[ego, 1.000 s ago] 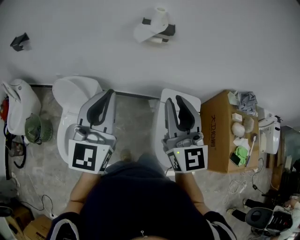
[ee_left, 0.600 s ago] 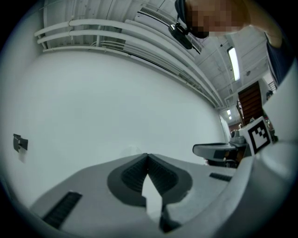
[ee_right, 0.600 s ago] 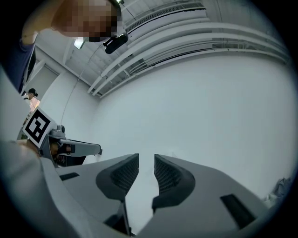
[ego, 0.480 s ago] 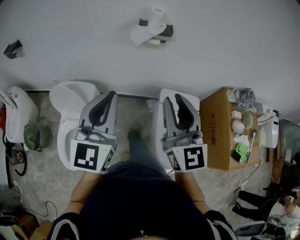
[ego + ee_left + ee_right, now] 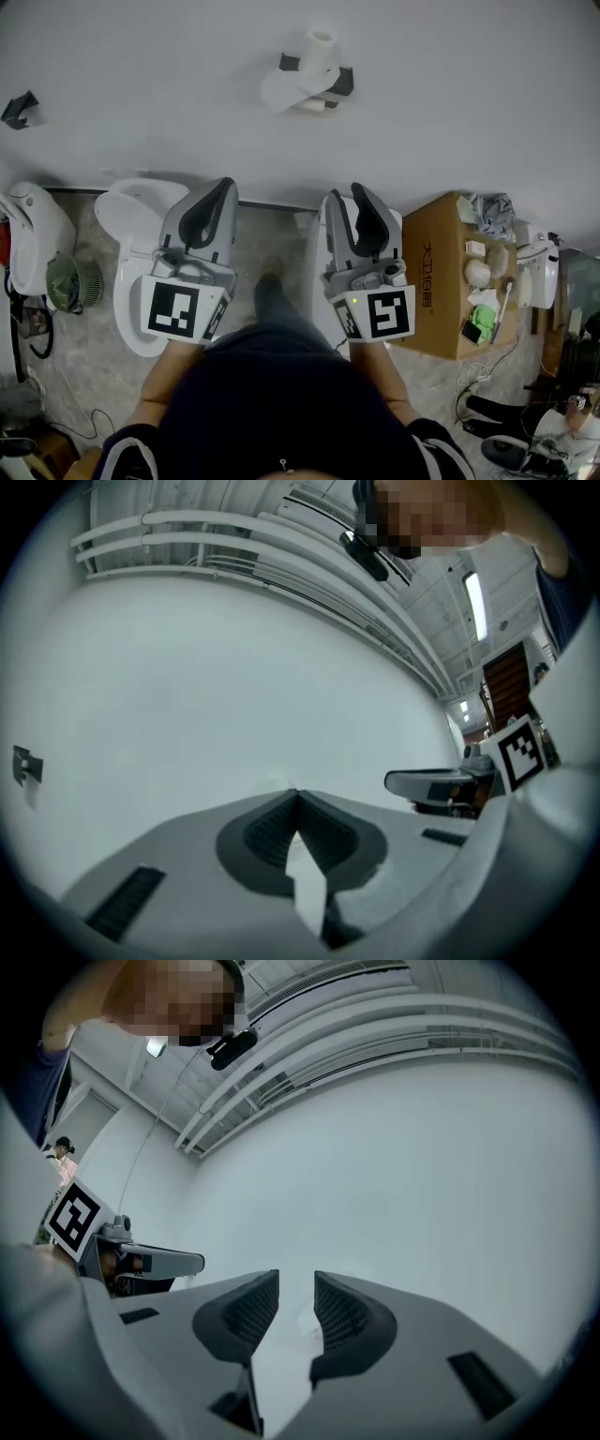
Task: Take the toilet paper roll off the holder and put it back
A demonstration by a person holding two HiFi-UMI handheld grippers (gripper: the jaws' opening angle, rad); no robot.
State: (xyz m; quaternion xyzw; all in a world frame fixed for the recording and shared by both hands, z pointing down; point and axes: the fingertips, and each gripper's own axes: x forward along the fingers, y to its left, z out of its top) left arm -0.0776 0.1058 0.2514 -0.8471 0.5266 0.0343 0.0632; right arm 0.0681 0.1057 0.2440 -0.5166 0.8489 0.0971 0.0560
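While the toilet paper roll [image 5: 317,49] sits on its wall holder [image 5: 343,81], well ahead, I point both grippers at it | left gripper [image 5: 223,187]: jaws together, empty | right gripper [image 5: 360,193]: jaws apart, empty, likely to take the roll

I hold both tongs out ahead of me, side by side and close to level, with their tips pointing away from my body. My left gripper [image 5: 223,186] has its jaws closed tip to tip. Its ribbed pads [image 5: 267,832] meet at the front, with only a sliver of gap further back and nothing between them. My right gripper [image 5: 345,193] stands just beside it. Its jaws are a narrow slot apart, and the gap between them is empty. The left marker cube [image 5: 178,312] and the right marker cube [image 5: 382,315] sit at the rear ends of the tongs, nearest my chest. My left forearm [image 5: 157,389] and right forearm [image 5: 397,392] run in behind the cubes.
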